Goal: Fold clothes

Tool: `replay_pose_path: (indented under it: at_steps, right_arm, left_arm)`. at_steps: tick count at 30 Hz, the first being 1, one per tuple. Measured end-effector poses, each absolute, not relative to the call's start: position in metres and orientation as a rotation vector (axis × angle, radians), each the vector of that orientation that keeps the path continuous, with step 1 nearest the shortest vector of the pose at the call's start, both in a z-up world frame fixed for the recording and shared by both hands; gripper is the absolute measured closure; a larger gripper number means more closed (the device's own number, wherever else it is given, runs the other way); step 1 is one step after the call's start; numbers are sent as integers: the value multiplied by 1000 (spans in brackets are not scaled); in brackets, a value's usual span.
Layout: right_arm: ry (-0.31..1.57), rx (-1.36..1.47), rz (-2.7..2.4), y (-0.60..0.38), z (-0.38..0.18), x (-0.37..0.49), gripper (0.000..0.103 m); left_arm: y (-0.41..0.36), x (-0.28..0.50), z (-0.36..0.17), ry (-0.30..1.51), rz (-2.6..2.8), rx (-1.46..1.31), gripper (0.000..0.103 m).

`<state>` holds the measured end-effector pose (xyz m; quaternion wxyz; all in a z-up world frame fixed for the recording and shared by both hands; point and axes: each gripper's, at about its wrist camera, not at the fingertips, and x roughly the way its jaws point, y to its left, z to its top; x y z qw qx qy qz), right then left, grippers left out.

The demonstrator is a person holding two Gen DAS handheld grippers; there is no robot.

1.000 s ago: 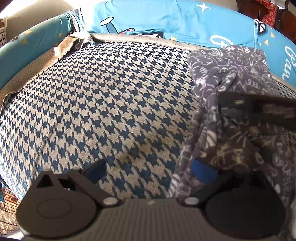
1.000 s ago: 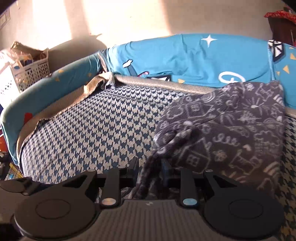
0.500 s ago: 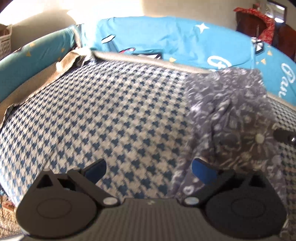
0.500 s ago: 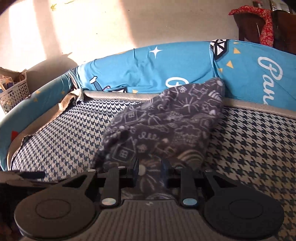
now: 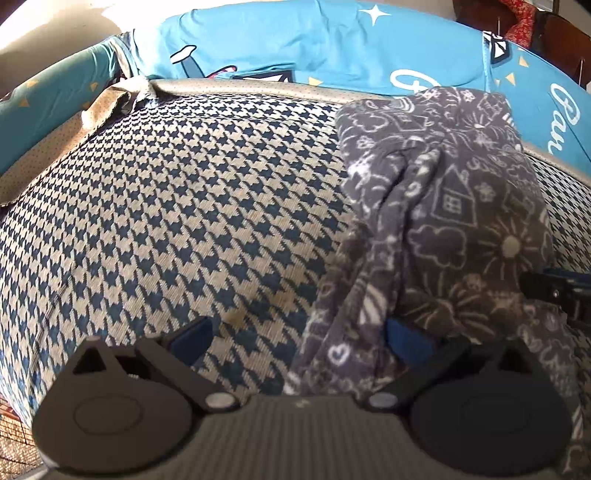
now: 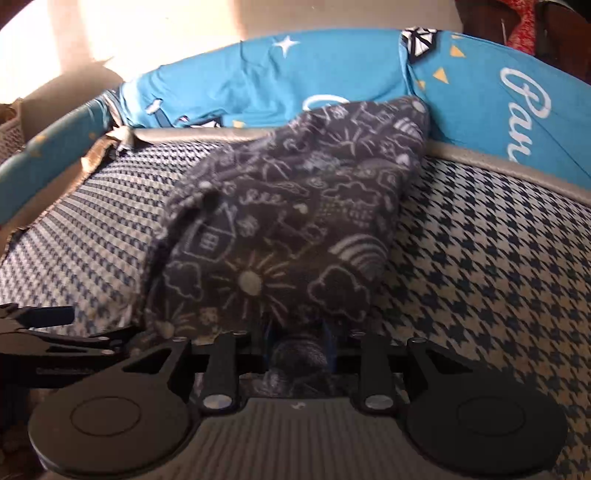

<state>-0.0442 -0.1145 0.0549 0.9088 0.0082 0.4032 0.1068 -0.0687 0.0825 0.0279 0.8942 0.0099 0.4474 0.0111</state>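
Setting: a sofa seat in blue-and-cream houndstooth upholstery (image 5: 192,206), backed by turquoise cushions (image 5: 295,40) printed with stars and white script; a sunlit wall (image 6: 155,29) behind.

Item 1, right gripper (image 6: 295,341). Jaws drawn narrow, pinched on a bunched edge of the garment at the near side of the seat. Cloth fills the gap between the blue pads.

Item 2, left gripper (image 5: 299,338). Jaws spread wide. The right-hand pad (image 5: 406,338) sits against or under a hanging fold of the garment; the other pad is over bare upholstery. Nothing is gripped, as far as this view shows.

Item 3, grey fleece garment (image 6: 288,221), dark grey with white doodle print (houses, clouds, suns, rainbows). Lies on the seat from the right gripper back to the foot of the cushions, its far end resting against them. Left edge rucked into a thick ridge; the rest fairly flat. Which type of garment it is cannot be told.

Handling note (judgement): the cloth looks mid-fold or mid-spreading, held at one near point only. To do this well, the left jaws should close on the near edge on their own side, level with the right grip, so both corners travel together. Keep the edge taut between the grippers and shake out the rucked ridge before laying it down; thick fleece will hold a lump if folded over it.
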Motion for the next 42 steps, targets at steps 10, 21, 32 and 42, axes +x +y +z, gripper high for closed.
replay_pose_path:
  at_steps: [10,21,32,42]
  right_arm:
    - [823,-1,142,-115,53,-56,70]
    - [757,25,124,-104,60,-105,68]
    - [755,57,78,-95,51,-137,61]
    - [769,127,8,-109,45,-160,58]
  left_arm:
    - [98,-67,27,940,7,-9,0]
    - [105,-91,40,885,-58,5,0]
    - [109,-108,25,913,-70,40,0]
    - [122,-112,24,919,-58,3,0]
